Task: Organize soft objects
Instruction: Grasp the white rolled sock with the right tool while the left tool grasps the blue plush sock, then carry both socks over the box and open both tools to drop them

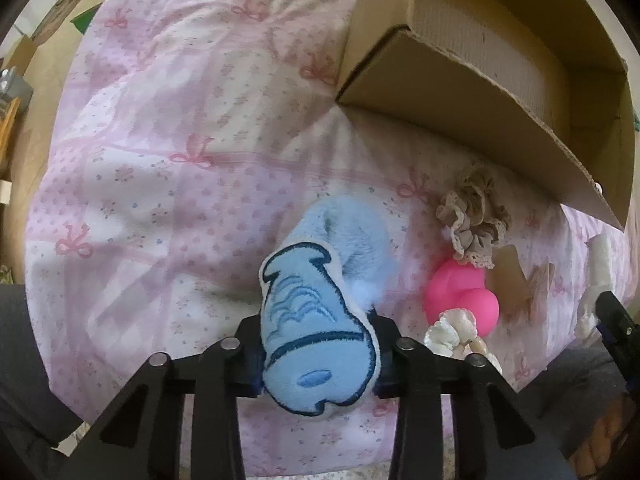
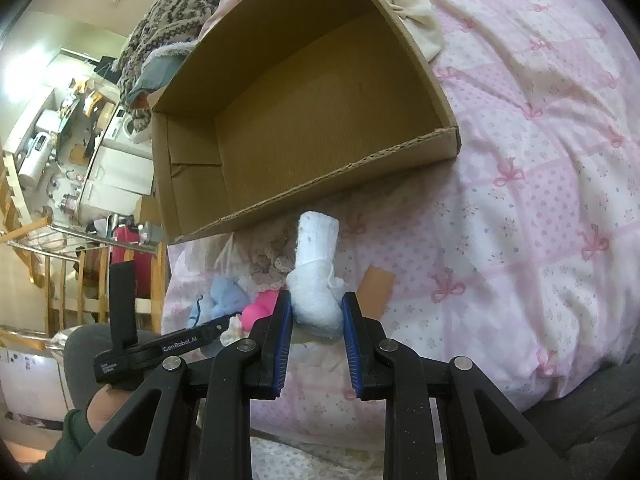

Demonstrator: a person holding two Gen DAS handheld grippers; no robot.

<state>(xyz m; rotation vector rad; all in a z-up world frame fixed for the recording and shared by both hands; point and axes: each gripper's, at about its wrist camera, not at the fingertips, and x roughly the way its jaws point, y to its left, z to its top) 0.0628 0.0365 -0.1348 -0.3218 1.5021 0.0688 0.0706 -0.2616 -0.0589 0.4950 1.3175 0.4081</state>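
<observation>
Left gripper clamping blue plush above bed, right gripper clamping white sock, cardboard box interior bare, scrunchie clear only in left view.

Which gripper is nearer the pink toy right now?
Left. The left gripper, shut on the blue plush, sits right beside the pink toy. The right gripper, shut on the white sock, is on the toy's other side, slightly farther off.
</observation>
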